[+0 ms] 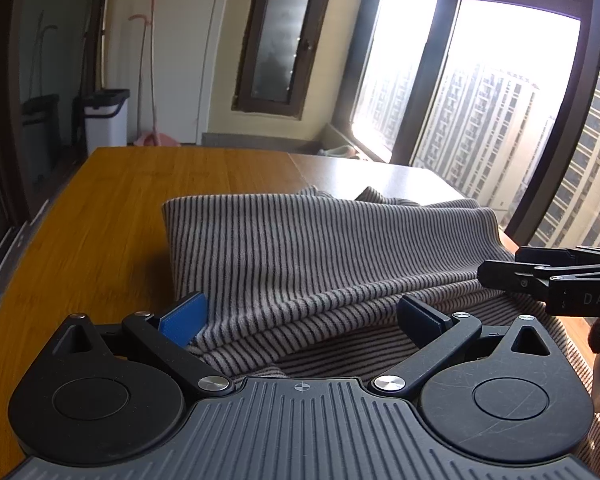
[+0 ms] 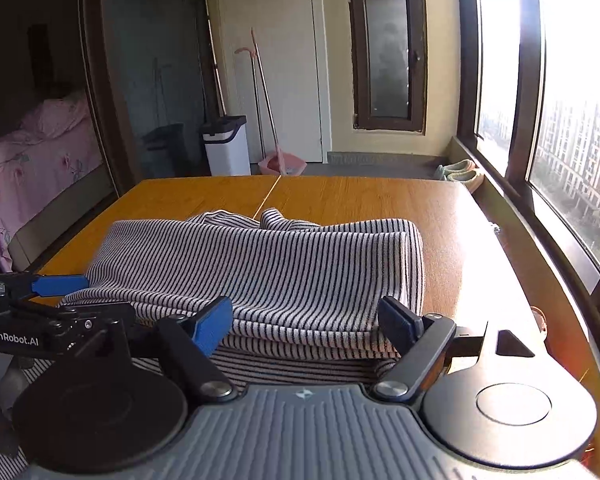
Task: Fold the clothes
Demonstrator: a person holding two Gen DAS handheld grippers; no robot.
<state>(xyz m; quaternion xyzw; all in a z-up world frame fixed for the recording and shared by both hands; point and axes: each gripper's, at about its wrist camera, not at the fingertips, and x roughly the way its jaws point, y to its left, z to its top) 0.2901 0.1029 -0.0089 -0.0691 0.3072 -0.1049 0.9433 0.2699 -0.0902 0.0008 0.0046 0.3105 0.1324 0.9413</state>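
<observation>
Both grippers sit at the near edge of the folded striped sweater. Fingers of the right gripper stand wide apart astride the stacked near layers, gripping nothing; the left gripper is equally spread over that edge and empty. Farther back, the sweater lies on the wooden tabletop, with a loose bunch poking out behind. A careless drag of either gripper could, I judge, snag the top layer and undo the fold.
</observation>
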